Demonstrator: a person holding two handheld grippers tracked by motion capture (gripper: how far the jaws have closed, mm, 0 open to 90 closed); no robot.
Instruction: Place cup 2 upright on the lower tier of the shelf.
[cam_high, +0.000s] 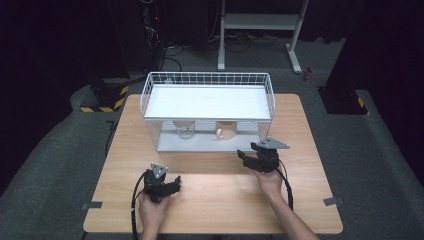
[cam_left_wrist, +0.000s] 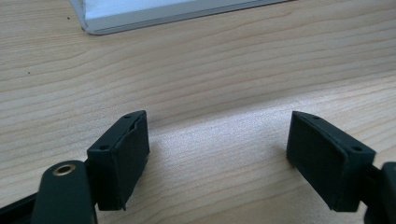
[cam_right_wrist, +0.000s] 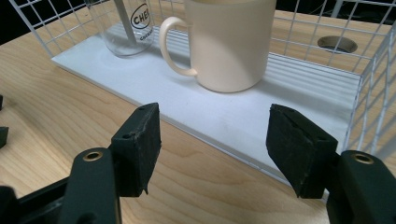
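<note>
The right hand-held gripper (cam_right_wrist: 212, 149) stands with its jaws apart and nothing between them, just short of the front edge of the white wire rack (cam_right_wrist: 224, 116), facing the cream mug (cam_right_wrist: 229, 42) on the rack's lower shelf. The mug stands upright with its handle toward the clear glass (cam_right_wrist: 126, 25) beside it. The left hand-held gripper (cam_left_wrist: 217, 158) rests low over the bare wooden surface (cam_left_wrist: 196, 70), jaws apart and holding nothing, well apart from the rack.

Mug (cam_right_wrist: 231, 44) right of glass (cam_right_wrist: 126, 25) on rack's lower shelf (cam_right_wrist: 243, 112).
</note>
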